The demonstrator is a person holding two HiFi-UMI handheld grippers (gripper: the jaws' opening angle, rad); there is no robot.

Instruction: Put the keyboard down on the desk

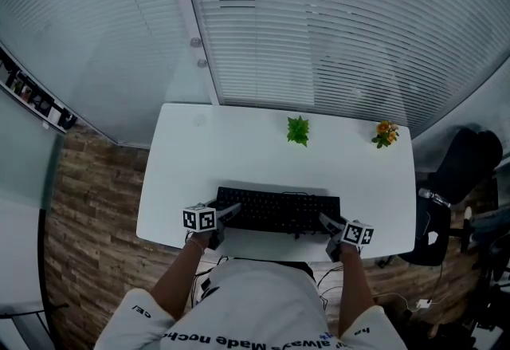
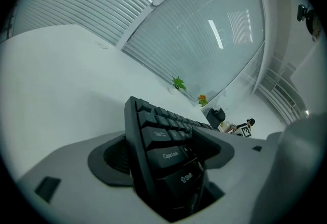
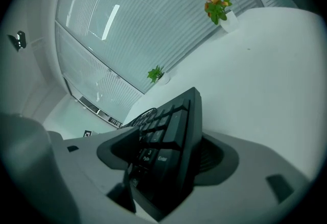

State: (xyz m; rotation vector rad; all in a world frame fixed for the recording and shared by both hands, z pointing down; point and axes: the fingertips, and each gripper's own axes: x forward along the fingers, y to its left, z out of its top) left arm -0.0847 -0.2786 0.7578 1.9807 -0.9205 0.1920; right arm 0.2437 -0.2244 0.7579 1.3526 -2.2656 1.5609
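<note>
Since the keyboard [image 1: 279,211] lies level along the desk [image 1: 239,141], at the 6 o'clock edge nearest the person, I'd call the put-down nearly done. The left gripper [image 1: 227,213] is at the keyboard's 9 o'clock end and the right gripper [image 1: 328,222] at its 3 o'clock end. In each gripper view the jaws stand apart, one on the base side and one over the keys, with the keyboard end between them. Ribbed pad face shows beside the casing, so I read both as slack, not clamping. I can't tell whether the ends rest fully on the desk or on the base-side jaws. Risks from here are all in the pull-out. If a jaw is under the base, the end drops the last bit when it slides free. The key-side jaw could also catch a keycap and drag the board toward 6 o'clock, and there's little desk left on that side, so it could tip off the edge. Pulling one side out before the other would skew it. What looks like a cable [image 3: 144,114] loops behind the keys and could tug if the board shifts. Count – one keyboard, one desk, two grippers, two small plants: a green plant [image 1: 298,131] at 12 o'clock and an orange-flowered plant [image 1: 386,133] at 2 o'clock — both well clear.
</note>
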